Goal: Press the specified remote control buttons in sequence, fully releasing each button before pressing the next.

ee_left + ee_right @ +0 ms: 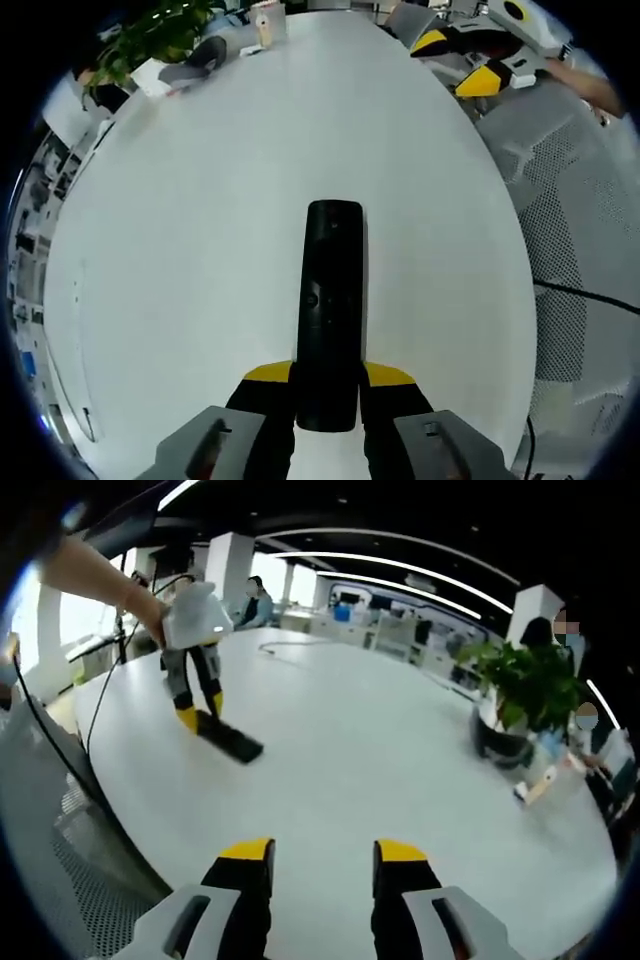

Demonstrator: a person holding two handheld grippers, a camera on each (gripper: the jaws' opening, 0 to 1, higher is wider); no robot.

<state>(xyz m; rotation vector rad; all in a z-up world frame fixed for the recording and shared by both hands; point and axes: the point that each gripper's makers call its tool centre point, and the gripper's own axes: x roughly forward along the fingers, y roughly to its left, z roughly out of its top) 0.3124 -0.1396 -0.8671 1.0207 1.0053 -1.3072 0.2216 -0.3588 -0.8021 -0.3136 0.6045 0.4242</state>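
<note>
your left tongs (327, 385) clamp the long black plastic remote control (331, 300) on the white oval desk (200, 260); your right tongs (324, 865) gape wide, holding nothing; the right gripper view adds a green potted plant (520, 695).

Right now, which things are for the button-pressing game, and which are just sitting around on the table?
For the job:
- remote control, held at its near end by the left gripper
- right gripper, open, nothing in it

Just lying about:
- potted plant
- small white box at the table's far edge
- white table itself
</note>
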